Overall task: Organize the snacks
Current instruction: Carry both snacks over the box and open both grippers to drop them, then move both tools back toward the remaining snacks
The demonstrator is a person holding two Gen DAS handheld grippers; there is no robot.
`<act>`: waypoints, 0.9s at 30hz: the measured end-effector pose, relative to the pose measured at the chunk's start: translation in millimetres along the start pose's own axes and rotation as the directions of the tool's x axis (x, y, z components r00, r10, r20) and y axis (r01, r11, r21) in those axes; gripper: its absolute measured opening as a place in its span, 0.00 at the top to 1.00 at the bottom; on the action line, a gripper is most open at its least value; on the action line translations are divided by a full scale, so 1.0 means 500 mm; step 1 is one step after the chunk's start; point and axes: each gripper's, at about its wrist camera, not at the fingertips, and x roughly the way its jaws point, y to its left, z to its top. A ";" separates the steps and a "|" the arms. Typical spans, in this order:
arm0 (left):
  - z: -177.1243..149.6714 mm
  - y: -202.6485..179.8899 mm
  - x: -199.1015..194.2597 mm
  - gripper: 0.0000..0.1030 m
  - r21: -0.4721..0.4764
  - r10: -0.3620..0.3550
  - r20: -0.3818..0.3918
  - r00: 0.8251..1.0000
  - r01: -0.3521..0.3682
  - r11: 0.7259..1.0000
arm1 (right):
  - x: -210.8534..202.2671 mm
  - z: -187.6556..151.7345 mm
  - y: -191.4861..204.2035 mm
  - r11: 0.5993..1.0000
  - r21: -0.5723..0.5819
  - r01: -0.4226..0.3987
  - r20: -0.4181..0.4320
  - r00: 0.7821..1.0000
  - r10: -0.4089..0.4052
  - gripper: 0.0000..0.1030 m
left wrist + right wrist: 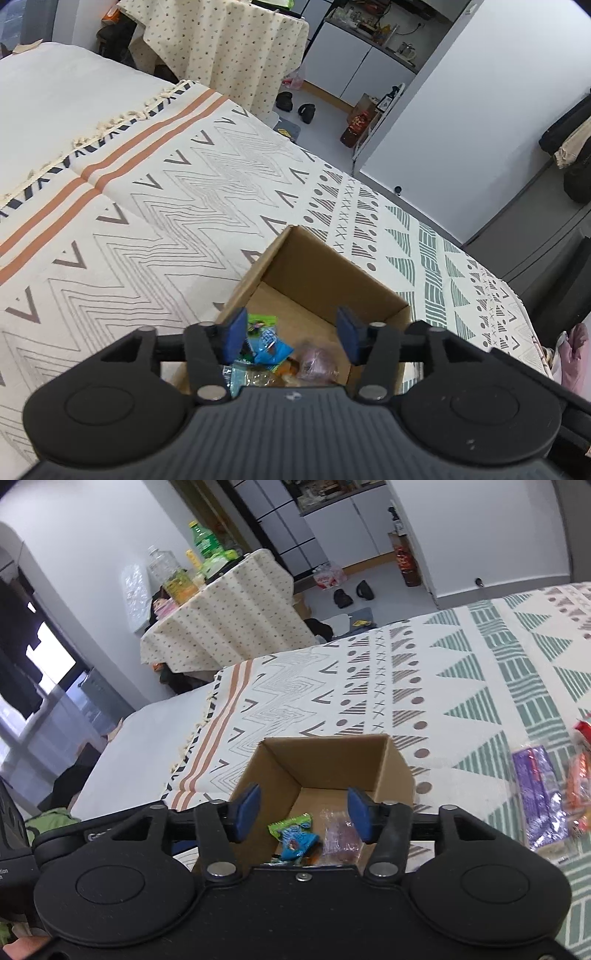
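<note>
An open cardboard box (325, 273) (332, 760) stands on the patterned bed cover. Several snack packets lie in it: a green one (260, 321) (291, 821), a blue one (271, 349) (297, 843) and a clear pinkish one (317, 363) (340, 836). My left gripper (291, 338) hovers open above the box's near side, nothing between its blue pads (234, 334). My right gripper (303, 818) is open too, over the same box, empty. On the cover to the right lie a purple packet (541, 797) and red and orange packets (580, 775).
The bed cover (166, 206) (461, 686) stretches wide around the box. Beyond the bed stands a table with a dotted cloth (229, 620) carrying bottles and jars. Slippers (295, 105) lie on the floor near white cabinets.
</note>
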 end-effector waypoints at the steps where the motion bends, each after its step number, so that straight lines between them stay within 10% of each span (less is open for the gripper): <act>1: 0.000 0.002 -0.001 0.41 -0.001 0.004 0.000 1.000 -0.004 1.000 | -0.007 -0.001 -0.006 1.000 0.007 0.008 0.002 1.000 -0.008 0.45; 6: -0.007 -0.006 -0.010 0.25 -0.016 0.033 -0.001 0.999 -0.033 0.999 | -0.046 -0.006 -0.034 0.998 0.049 0.027 0.019 0.999 -0.028 0.11; 27: -0.064 -0.113 -0.099 0.01 0.038 0.042 0.021 0.999 -0.043 0.998 | -0.229 -0.011 -0.129 0.996 0.068 0.065 0.089 0.994 -0.071 0.00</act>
